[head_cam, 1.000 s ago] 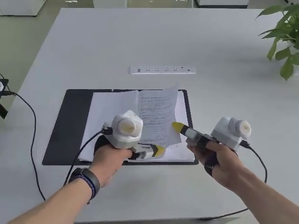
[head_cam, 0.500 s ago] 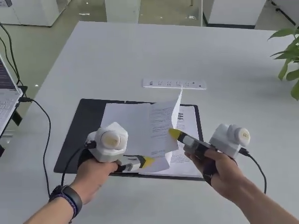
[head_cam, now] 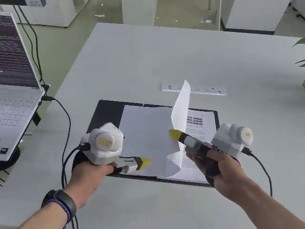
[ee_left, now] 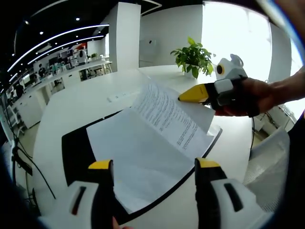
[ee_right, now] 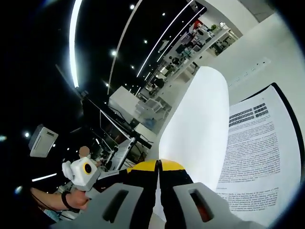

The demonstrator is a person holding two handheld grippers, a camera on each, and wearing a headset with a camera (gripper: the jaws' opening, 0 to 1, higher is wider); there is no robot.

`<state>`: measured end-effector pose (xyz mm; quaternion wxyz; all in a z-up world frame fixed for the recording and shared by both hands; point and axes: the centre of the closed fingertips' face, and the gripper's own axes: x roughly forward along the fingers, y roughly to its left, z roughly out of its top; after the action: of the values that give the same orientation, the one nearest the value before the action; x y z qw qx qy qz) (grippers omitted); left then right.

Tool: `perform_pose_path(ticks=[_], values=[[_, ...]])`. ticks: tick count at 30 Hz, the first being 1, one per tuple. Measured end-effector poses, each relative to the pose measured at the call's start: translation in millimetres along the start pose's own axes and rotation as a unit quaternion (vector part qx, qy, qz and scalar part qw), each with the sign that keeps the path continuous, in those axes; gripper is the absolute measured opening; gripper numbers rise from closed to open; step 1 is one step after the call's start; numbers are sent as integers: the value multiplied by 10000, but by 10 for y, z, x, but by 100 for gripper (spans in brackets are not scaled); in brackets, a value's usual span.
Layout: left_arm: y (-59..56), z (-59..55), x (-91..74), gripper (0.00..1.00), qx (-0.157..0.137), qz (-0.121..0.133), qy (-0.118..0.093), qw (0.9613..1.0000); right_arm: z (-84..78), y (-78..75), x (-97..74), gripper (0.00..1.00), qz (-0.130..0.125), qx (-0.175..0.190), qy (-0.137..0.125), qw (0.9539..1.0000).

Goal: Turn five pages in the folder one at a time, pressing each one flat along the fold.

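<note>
The black folder (head_cam: 108, 116) lies open on the white table, with white sheets on its left half and a printed page (head_cam: 196, 125) on its right half. My right gripper (head_cam: 175, 135) is shut on the edge of one page (head_cam: 180, 107), which stands nearly upright above the fold. The right gripper view has the yellow tips (ee_right: 158, 166) pinched on that curved page (ee_right: 200, 119), beside the printed page (ee_right: 255, 143). My left gripper (head_cam: 142, 163) hovers open at the folder's front edge. Its jaws (ee_left: 154, 164) stand wide apart over the left sheets (ee_left: 138, 152), holding nothing.
A white power strip (head_cam: 193, 88) lies just behind the folder. An open laptop (head_cam: 14, 71) sits off the table's left edge, and a black cable (head_cam: 64, 138) runs to my left gripper. A potted plant (ee_left: 193, 57) stands at the table's far side.
The right gripper has raised the pinched page from a leaning curl to nearly upright over the fold. The head camera shifted, bringing the laptop into view. The left gripper stays open near the front edge.
</note>
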<state>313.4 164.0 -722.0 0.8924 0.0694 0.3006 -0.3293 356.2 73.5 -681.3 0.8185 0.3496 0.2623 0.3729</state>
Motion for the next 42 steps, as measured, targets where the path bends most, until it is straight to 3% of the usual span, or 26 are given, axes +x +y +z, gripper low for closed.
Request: perform_pose_path(ticks=[14,21,29,38,42], values=[[330,-179,-416,69,-205,308,-146,9992,-251,232,395,0,155,-121,396,9990],[363,-284,-472,69,-277,318,-158,9990,-444,301,626,0,222,-129,656,9975],[365,-308,-531,70,-337,296,-224,9987,-623,352,867,0,257,-15,878,9958],[456,-403,-589,70,-446,322,-250,9982,-907,272,1095,0,111,176,1242,9920],[467,-483,-559,70,-546,331,-233,9977,-985,155,1171,0,-18,341,1312,9908]])
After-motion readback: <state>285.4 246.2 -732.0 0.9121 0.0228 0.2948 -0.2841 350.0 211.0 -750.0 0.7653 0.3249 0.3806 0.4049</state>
